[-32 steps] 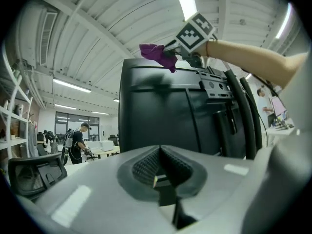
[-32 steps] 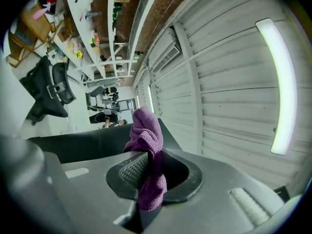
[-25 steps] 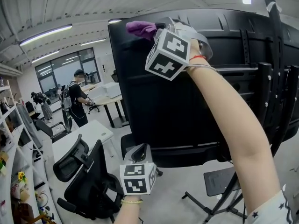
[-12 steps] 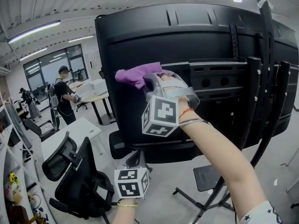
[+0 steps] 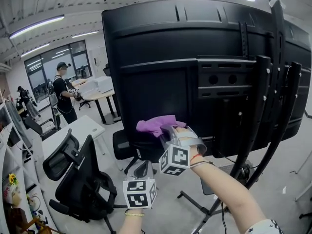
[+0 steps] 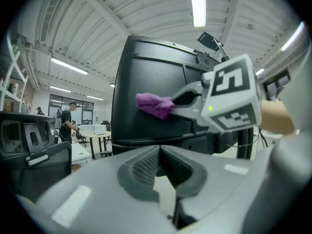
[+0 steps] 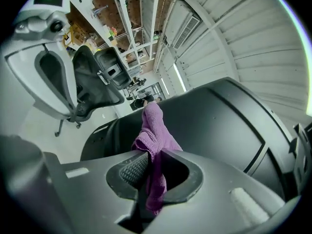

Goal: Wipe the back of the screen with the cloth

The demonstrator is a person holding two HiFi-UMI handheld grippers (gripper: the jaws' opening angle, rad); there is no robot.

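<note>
1. The wiping looks to be under way. The right claw [image 5: 165, 131] is clamped on the purple cloth [image 5: 156, 125], which lies low on the back of the screen [image 5: 195, 38], left of the stand [image 5: 263, 106].
2. The left claw [image 5: 142, 166] hangs lower, pointing up at the screen. Its jaws are together with nothing between them, so it has no part in the wipe.
3. Judging by where the cloth sits, the lower edge of the panel is being covered. The ribbed top and the bracket area on the right look like separate passes.
4. The next move calls for the cloth to be pressed flat and drawn along the panel. The stroke must stay short of the stand's bars, where the loose end could catch.
5. The right gripper view alone shows the grip. The cloth is pinched between the ribbed pads, one tail hangs below them, and a bunched end reaches towards the panel.
6. The left gripper view shows the cloth from below, bunched at the right claw's tip and against the dark panel. I cannot tell how much of it touches.
7. Only the head view gives the whole screen, the chair [image 5: 80, 179] below it and a person [image 5: 62, 94] far off by a worktop [image 5: 100, 95].
</note>
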